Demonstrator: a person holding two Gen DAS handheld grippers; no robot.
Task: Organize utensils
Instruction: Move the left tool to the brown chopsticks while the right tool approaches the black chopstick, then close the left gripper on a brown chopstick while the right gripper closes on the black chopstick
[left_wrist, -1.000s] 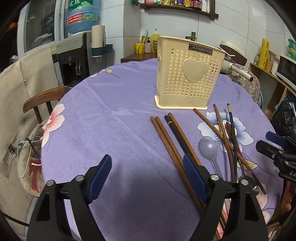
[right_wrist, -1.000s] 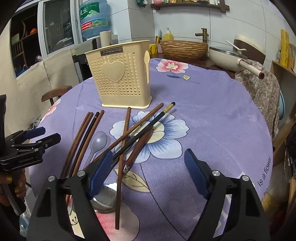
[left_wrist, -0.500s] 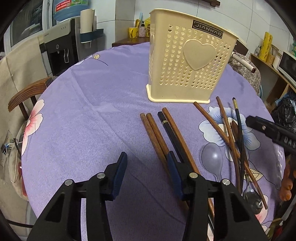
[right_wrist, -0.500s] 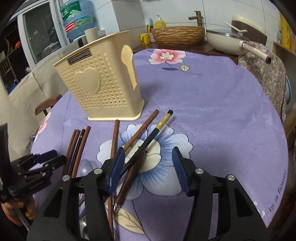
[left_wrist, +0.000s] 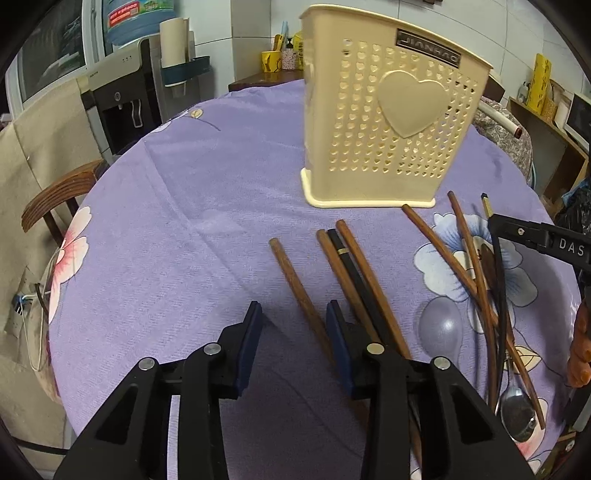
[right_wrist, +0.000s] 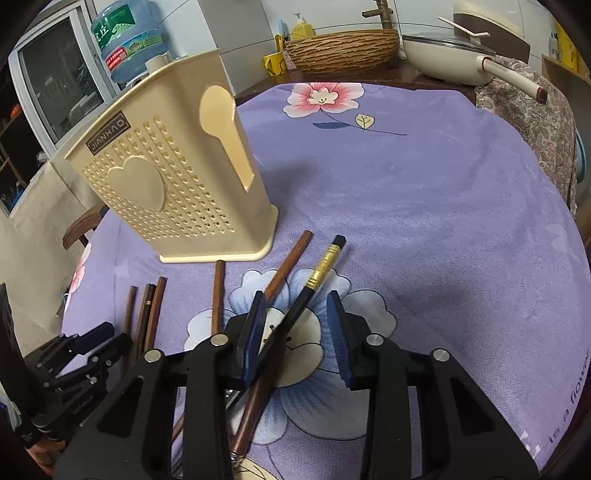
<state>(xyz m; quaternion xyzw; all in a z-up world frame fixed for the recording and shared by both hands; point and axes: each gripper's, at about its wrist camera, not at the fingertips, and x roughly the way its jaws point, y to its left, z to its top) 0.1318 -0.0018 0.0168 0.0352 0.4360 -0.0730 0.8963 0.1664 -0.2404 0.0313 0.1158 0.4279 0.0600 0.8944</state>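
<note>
Chopsticks lie scattered on the purple floral tablecloth (left_wrist: 184, 206), in front of a cream utensil holder (left_wrist: 388, 129).

Nearest the left camera, the left gripper (left_wrist: 293, 334) has its blue-padded fingers apart, straddling one brown chopstick (left_wrist: 299, 291) without clamping it; the stick runs from between the pads away toward the holder, leaning slightly left. Whether a pad touches it cannot be told. Just to its right, three more chopsticks (left_wrist: 354, 273), two brown and one black, lie side by side on much the same axis, their far ends pointing at the holder's base.

In the right camera, the right gripper (right_wrist: 295, 328) is likewise parted, straddling a black chopstick with a gold band (right_wrist: 317, 277). That stick points up and to the right, its gold-banded tip well ahead of the pads. A brown chopstick (right_wrist: 288, 266) lies just left of it, roughly parallel, and another (right_wrist: 218, 295) runs almost straight toward the holder.

Further right in the left view, a translucent plastic spoon (left_wrist: 441, 328) and a metal spoon (left_wrist: 517, 413) rest among crossed sticks.

Beyond, the holder stands upright, perforated with small hearts, bearing one large heart and a plate reading "JIANHAO". The right gripper's body shows "DAS" in the left view.
</note>
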